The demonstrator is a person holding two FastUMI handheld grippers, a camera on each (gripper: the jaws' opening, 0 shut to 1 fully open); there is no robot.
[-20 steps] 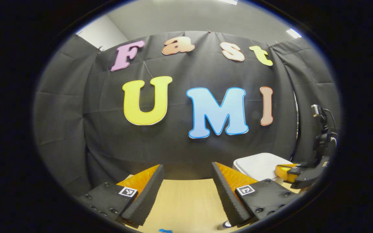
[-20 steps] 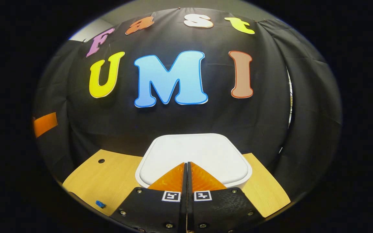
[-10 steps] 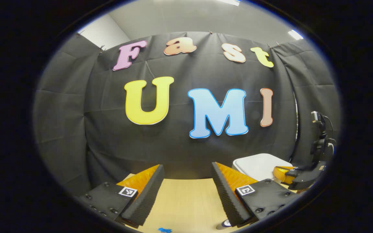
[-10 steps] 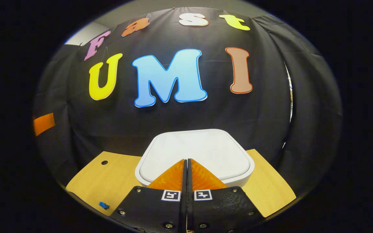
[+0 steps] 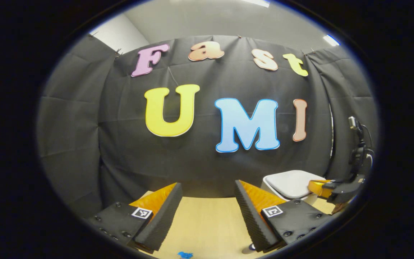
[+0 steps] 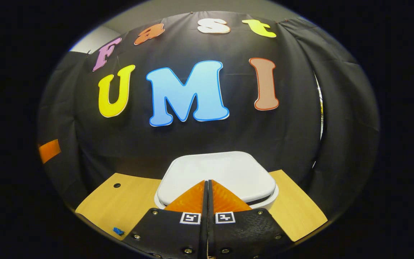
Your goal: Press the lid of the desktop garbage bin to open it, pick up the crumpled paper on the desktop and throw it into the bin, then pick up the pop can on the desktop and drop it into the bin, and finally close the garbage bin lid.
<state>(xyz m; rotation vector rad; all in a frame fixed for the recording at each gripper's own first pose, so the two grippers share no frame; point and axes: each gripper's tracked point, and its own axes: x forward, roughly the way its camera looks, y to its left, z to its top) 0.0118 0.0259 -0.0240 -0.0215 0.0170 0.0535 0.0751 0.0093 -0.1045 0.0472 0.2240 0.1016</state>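
The lid (image 6: 216,176) has sprung up a crack from the bin (image 6: 270,204) at the table's (image 6: 128,205) back edge, under the right gripper (image 6: 207,183), fingers pressed together for pushing

The bin (image 6: 268,203) stands on the bench (image 6: 120,205) before the booth wall (image 6: 293,136), its lid (image 6: 217,174) on top, with the right tool (image 6: 207,185) at the lid's near edge and the left tool (image 5: 207,201) well off to the bin's left.
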